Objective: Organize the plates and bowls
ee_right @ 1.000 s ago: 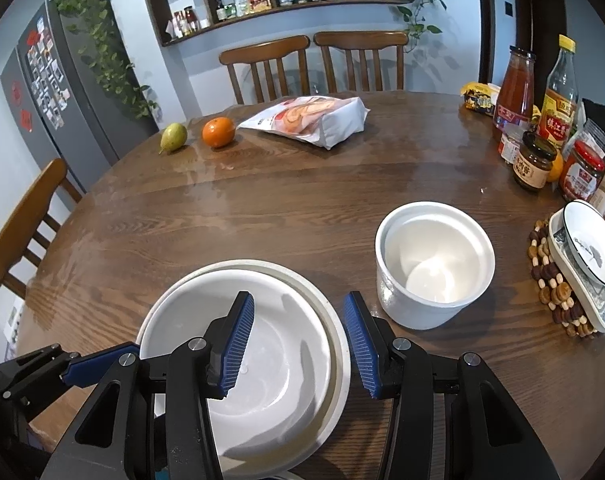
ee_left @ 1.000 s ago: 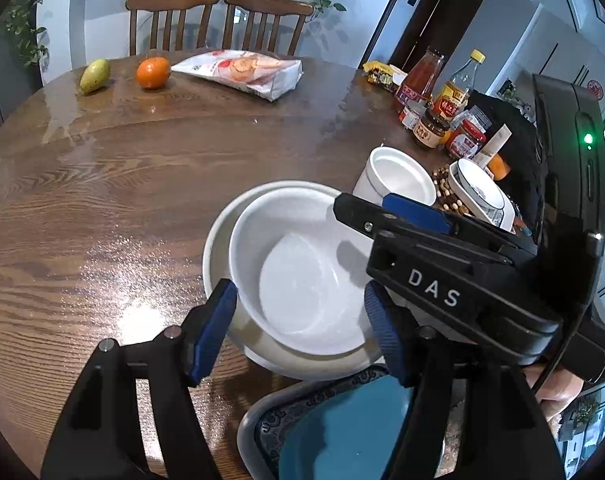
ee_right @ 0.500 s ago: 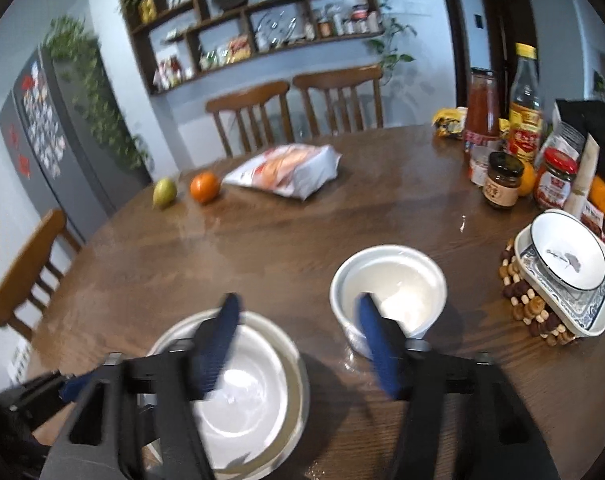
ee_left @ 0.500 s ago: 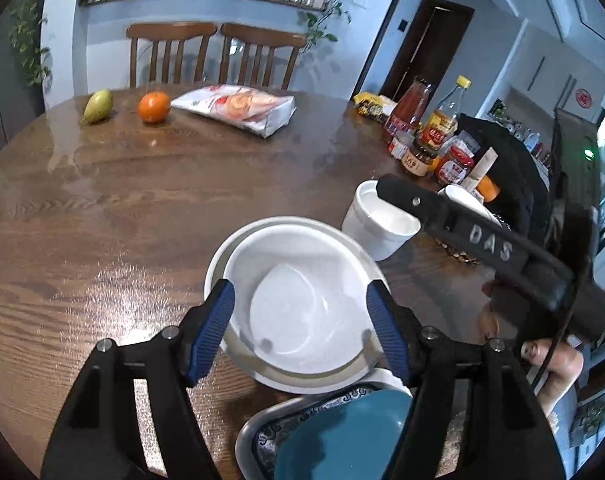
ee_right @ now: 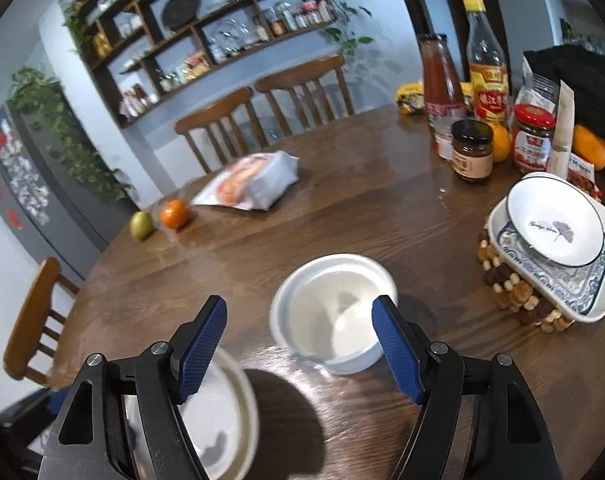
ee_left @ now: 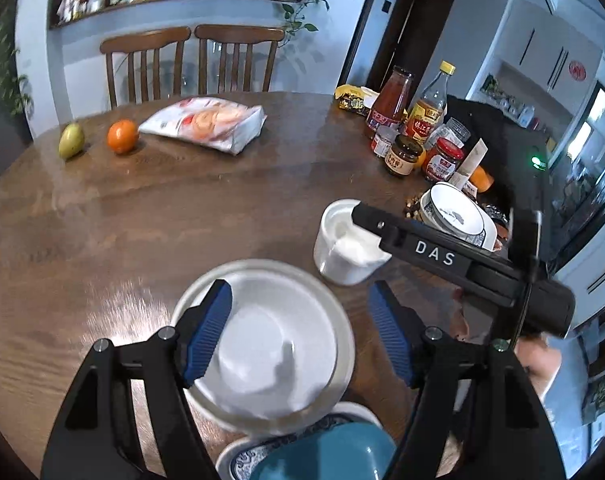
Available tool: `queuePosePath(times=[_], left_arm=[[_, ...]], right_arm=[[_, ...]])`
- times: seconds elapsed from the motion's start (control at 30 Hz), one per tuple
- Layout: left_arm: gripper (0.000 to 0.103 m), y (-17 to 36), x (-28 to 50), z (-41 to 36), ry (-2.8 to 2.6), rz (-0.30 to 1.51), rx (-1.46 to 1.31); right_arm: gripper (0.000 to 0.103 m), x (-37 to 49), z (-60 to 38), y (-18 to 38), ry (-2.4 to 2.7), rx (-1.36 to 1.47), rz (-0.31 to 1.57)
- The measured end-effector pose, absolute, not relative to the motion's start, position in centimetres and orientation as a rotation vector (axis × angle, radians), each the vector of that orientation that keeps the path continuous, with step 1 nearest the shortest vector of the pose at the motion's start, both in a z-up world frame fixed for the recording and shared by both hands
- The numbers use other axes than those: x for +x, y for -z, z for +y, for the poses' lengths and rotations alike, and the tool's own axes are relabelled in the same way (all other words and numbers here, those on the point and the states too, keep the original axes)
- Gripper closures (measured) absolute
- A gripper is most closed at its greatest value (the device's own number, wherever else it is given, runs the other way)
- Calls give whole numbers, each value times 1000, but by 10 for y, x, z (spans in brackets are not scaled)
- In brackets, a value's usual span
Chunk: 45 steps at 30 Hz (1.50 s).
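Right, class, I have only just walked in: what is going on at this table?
A person holds a gripper in each hand and is sorting dishes. The right gripper is open and lined up on the deep white bowl, not touching it yet. The left gripper hangs open over a white bowl nested in a plate. A patterned bowl sits stacked on a tray to the right.
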<state>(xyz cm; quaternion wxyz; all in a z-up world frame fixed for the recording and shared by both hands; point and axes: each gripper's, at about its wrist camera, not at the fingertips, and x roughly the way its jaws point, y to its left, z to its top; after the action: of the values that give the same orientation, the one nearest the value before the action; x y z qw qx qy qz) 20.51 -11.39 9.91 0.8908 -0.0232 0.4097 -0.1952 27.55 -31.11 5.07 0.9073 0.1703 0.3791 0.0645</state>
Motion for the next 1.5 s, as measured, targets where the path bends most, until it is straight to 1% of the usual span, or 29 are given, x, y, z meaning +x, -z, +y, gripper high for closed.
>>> queuePosePath(times=[0.07,0.1,0.17,0.3,0.37,0.43,0.47,0.67,0.87,1.1,1.13,1.17,1.33,1.5], left_arm=[[31,-110,212,-124,412,825,-35],[26,-115,216,-131,423,809,-32],[22,-115,227,-146,445,803,-21],[23,-92,249,-169,441,876,19],[24,-77,257,-176,455,919,35],[24,-70,262,-181,479,925,38],[24,-67,264,-183,491,925,34],[24,-45,273,-199,535,996,27],[24,-37,273,-208,548,1025,46],[23,-28,277,-214,546,1025,55],[23,-27,278,-214,542,1026,51],[23,-27,278,-214,541,1027,50],[23,-27,276,-215,537,1027,63],[23,-28,277,-207,572,1036,10]], right_arm=[[27,286,-321,-58,-168,383,827],[27,288,-324,-62,-183,392,835],[27,299,-332,-73,-183,396,860],[26,317,-339,-72,-175,396,895],[26,324,-342,-56,-237,439,916],[26,328,-345,-40,-278,474,934],[26,331,-344,-31,-282,470,970],[26,339,-345,-11,-293,455,1020],[26,341,-343,-7,-358,477,1034],[27,338,-343,-9,-379,447,1006],[28,337,-343,-8,-372,438,1009],[33,337,-343,-7,-360,428,1011],[47,340,-345,-3,-350,407,1025],[47,339,-352,-4,-365,447,1029]])
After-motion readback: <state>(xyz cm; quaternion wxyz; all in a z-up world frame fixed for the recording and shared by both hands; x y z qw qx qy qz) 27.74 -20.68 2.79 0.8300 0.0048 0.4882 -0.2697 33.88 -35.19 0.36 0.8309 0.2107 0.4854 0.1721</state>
